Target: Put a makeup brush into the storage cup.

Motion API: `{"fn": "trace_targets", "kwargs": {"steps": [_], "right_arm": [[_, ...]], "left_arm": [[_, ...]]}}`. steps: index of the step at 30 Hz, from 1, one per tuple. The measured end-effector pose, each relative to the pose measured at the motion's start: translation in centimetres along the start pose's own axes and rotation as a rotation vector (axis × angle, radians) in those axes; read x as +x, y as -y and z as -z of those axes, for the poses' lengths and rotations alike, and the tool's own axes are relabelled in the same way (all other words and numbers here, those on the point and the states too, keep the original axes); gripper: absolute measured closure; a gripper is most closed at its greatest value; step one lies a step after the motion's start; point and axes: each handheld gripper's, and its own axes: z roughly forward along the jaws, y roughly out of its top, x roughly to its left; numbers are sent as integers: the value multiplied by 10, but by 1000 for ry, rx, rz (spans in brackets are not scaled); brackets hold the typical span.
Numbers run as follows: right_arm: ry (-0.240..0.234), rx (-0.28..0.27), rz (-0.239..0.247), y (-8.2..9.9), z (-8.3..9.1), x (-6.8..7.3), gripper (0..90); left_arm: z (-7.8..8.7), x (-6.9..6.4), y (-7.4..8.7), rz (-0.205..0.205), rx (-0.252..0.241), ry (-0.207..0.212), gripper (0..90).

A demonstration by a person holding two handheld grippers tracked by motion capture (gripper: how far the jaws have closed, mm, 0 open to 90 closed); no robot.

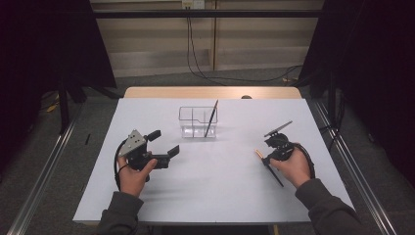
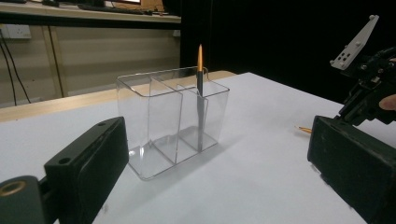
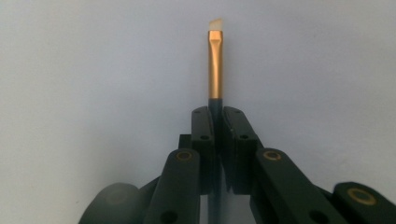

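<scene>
no readable text, label or number shows anywhere.

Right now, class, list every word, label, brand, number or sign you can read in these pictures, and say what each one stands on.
None: no readable text stands anywhere.
Clear organizer: bare walls, no label.
Brush in the organizer: no print to be seen.
Brush in the right gripper: its gold ferrule bears no brand.
Left gripper: black jaws unmarked.
Wall socket: too blurred to tell any marking.

Both grippers are black with brass-coloured screws. The left gripper (image 1: 164,143) carries a grey three-cornered plate and looping black cable. Sleeves are dark grey.
</scene>
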Motion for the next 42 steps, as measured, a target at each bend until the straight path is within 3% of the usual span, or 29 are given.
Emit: {"fn": "trace_targets", "kwargs": {"steps": [2,7,16,21,23,29,42], "right_arm": [[-5,-4,-10,0,1,1,845],[-7,-32,-1,-1,4,0,844],[-14,-81,-19,0,8,-1,845],[-24,-142,-6,1,11,-2,844],[-21,-155,-31,0,13,0,844],[-24,-217,-30,0,17,0,844],[-26,-271,-30,2,19,1,844]], "left_arm": [[0,1,0,0,-3,17,50],[-1,-1,0,12,-5,1,50],[-1,0,1,10,-4,15,50],[-1,-1,0,15,-5,9,50],[-1,-1,0,17,-7,5,50],[-1,-1,0,9,-3,13,50],[-1,-1,0,15,-9,3,50]]}}
